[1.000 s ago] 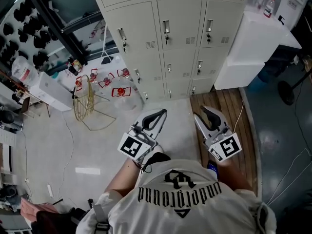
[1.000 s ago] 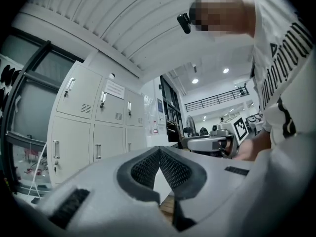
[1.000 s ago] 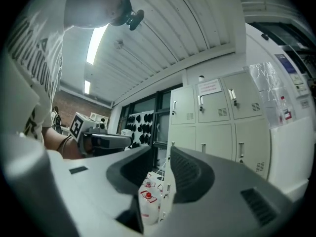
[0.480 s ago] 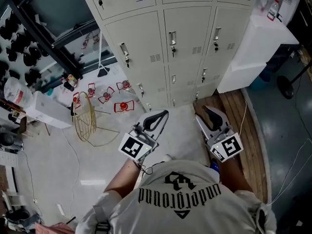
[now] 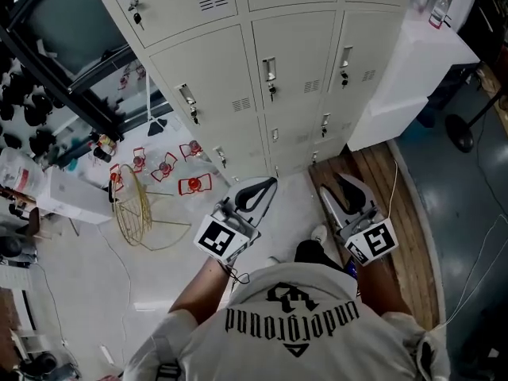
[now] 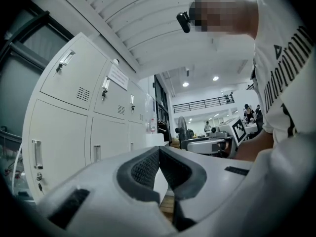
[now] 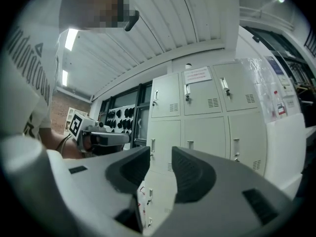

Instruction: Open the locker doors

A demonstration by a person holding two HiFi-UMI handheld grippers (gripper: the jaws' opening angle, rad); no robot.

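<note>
Lockers (image 5: 270,62) fill the upper centre of the head view, doors shut, handles (image 5: 271,68) vertical. Both grippers sit just below, pointing up-frame, well apart from them. The left gripper (image 5: 268,183) has its jaws together, empty. The right gripper (image 5: 336,178) has just been opening, its jaws fairly wide with nothing between. The right one looks roughly under the right column.

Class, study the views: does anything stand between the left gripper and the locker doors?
Nothing visible does. Only floor separates the left gripper from the locker doors; the yellow wire rack sits off to the left.
</note>
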